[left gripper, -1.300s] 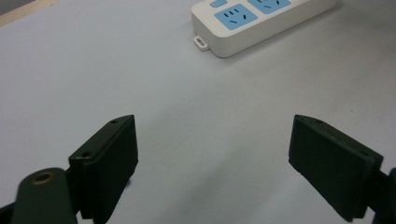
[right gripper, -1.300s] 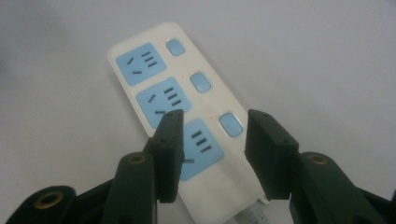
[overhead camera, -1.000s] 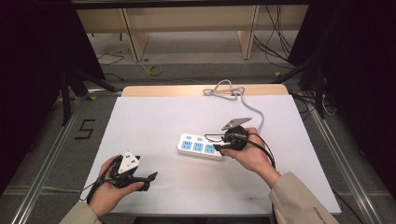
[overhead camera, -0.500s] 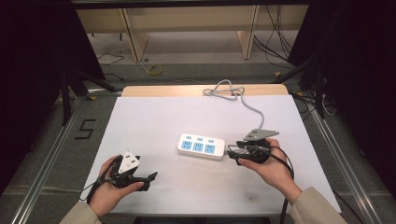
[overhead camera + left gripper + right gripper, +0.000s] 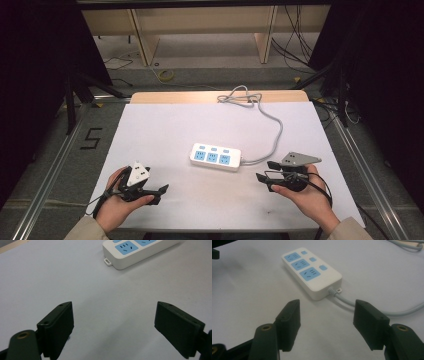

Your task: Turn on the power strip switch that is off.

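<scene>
Two tools: one in each hand, low over the near part of the desk, with the power strip between them and a little farther back.
Desk [image 5: 165, 125]: wide white top with a wooden strip along its far edge; it carries everything named below.
Cord [image 5: 272, 127]: grey, leaves the power strip's right end, bends away toward the far edge and ends in a loose coil there; in the right gripper view it passes just beyond the right jaw.
Power strip [image 5: 215, 157]: white bar with three blue sockets and three small blue buttons, lying flat near the middle of the desk, slightly slanted, touched by neither tool.
Right tool [image 5: 263, 170]: held level near the right front of the desk, tips aimed left at the strip's cord end but apart from it; its jaws have just been opening and now stand wide, released, with only bare desk between them.
Left tool [image 5: 161, 194]: held at the left front, tips aimed right; jaws spread wide, released, nothing between them; in the left gripper view the strip's near corner lies well ahead.
</scene>
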Demonstrator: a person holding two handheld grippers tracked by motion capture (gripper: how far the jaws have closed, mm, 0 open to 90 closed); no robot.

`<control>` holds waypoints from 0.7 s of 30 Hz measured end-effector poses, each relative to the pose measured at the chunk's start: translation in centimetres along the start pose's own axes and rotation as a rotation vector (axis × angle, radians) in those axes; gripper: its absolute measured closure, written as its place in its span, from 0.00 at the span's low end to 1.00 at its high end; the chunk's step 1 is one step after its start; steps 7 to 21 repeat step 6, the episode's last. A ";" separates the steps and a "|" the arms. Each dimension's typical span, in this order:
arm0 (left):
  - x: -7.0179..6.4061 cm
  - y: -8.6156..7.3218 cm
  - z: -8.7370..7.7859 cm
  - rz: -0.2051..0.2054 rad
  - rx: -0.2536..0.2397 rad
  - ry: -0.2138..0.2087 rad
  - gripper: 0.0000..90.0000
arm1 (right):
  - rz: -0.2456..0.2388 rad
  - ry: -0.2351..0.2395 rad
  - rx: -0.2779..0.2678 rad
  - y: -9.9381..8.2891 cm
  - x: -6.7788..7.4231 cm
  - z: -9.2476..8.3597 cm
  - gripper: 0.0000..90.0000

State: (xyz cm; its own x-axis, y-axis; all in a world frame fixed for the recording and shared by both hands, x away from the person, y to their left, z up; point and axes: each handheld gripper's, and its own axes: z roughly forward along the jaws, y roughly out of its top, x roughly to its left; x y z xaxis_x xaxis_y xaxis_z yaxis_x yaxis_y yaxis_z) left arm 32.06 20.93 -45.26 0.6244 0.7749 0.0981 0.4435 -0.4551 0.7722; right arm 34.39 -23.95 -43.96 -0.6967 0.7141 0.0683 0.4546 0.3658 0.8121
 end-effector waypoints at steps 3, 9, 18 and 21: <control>0.0 0.0 0.0 0.003 0.006 -0.003 0.17 | 0.003 0.005 -0.005 -0.2 -0.1 -0.1 0.39; -0.1 0.0 0.1 0.004 0.004 -0.006 0.17 | 0.006 0.003 -0.007 -0.2 -0.1 -0.1 0.39; -0.1 0.0 0.1 0.004 0.004 -0.006 0.17 | 0.006 0.003 -0.007 -0.2 -0.1 -0.1 0.39; -0.1 0.0 0.1 0.004 0.004 -0.006 0.17 | 0.006 0.003 -0.007 -0.2 -0.1 -0.1 0.39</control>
